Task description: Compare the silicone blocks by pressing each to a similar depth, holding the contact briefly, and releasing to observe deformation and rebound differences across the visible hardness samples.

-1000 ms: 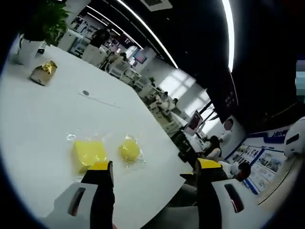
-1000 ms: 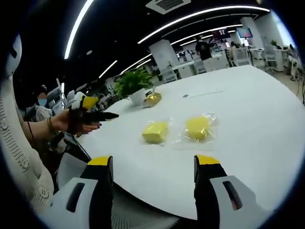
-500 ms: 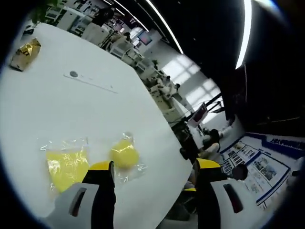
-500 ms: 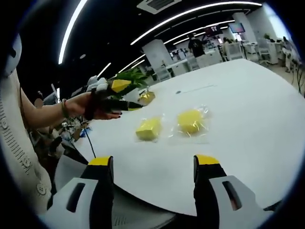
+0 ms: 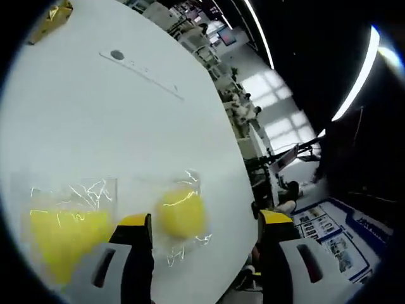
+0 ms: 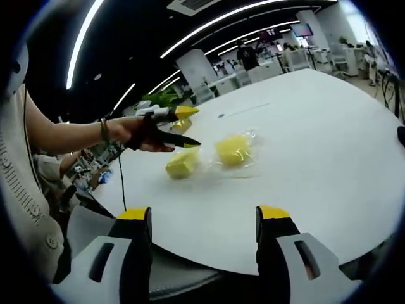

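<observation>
1. On the white table (image 6: 329, 139), two yellow silicone samples lie side by side, each in a clear plastic bag: a squarish block (image 6: 181, 163) and a rounder block (image 6: 233, 149). They are just beside each other, apart, bags nearly meeting.

2. Left gripper (image 6: 180, 127), seen in the right gripper view held in the person's hand (image 6: 144, 132), hangs over the squarish block. Its yellow-tipped jaws stand apart, one above the other, lower tip close over the block. Contact cannot be told from here.

3. Left gripper view: the own gripper (image 5: 205, 221) looks steeply down on both samples. The squarish block (image 5: 63, 234) sits at lower left beyond the left jaw; the rounder block (image 5: 181, 212) lies between the jaws, nearer the left one. Both blurred, so fine deformation unreadable.

4. Right gripper (image 6: 204, 218) waits near the table's near edge, jaws wide apart, holding nothing, well apart from both samples, which lie ahead and slightly left of it.

5. Key relation: the left gripper is much the nearer. Judgement: the first press has yet to begin, and falls to the left gripper, pushing down into a block.

6. Risk, as judged: bagged blocks may slide on the smooth tabletop under an off-centre push.

7. Far end of table: a gold-wrapped item (image 5: 52, 19) and a small dark disc (image 5: 117, 55), both clear of the work.
</observation>
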{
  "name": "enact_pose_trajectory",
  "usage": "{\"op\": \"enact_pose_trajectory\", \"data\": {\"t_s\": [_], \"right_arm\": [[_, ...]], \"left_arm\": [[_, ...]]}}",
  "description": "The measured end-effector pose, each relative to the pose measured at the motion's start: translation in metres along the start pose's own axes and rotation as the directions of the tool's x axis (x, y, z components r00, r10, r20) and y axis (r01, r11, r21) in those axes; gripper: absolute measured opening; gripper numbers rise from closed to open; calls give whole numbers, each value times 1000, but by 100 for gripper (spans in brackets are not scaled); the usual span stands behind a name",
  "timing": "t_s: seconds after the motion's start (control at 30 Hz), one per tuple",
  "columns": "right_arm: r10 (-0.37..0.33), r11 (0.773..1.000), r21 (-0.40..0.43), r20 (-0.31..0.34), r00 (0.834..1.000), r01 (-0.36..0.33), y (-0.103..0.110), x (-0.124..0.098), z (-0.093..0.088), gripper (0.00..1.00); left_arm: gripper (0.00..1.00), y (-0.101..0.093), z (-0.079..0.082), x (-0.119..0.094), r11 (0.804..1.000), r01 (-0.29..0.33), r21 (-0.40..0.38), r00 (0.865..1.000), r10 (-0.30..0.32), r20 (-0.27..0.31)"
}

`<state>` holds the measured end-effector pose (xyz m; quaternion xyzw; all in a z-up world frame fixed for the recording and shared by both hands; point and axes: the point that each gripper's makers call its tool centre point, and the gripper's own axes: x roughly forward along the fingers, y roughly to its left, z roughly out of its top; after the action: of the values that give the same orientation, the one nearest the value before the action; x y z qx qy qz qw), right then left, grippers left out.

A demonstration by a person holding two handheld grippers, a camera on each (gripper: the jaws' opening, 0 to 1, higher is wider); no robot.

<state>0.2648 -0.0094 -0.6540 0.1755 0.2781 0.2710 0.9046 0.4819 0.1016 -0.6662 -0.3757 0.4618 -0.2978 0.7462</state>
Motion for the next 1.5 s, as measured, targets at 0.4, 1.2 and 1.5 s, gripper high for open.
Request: {"op": "enact_pose_trajectory", "data": {"t_s": [0.4,1.2,1.5], "right_arm": [[-42,998,45,8,999,42,-16,-7,-7,60],[-50,995,84,-3,999,50,-26,-7,-18,55],[-33,996,83,7,999,32,-24,-3,-13,54]], "left_arm": [[65,26,14,41,975,-64,-215,997,73,37],[3,49,11,68,983,-132,-128,990,136,24],[0,18,12,64,999,-46,-24,999,47,27]]}}
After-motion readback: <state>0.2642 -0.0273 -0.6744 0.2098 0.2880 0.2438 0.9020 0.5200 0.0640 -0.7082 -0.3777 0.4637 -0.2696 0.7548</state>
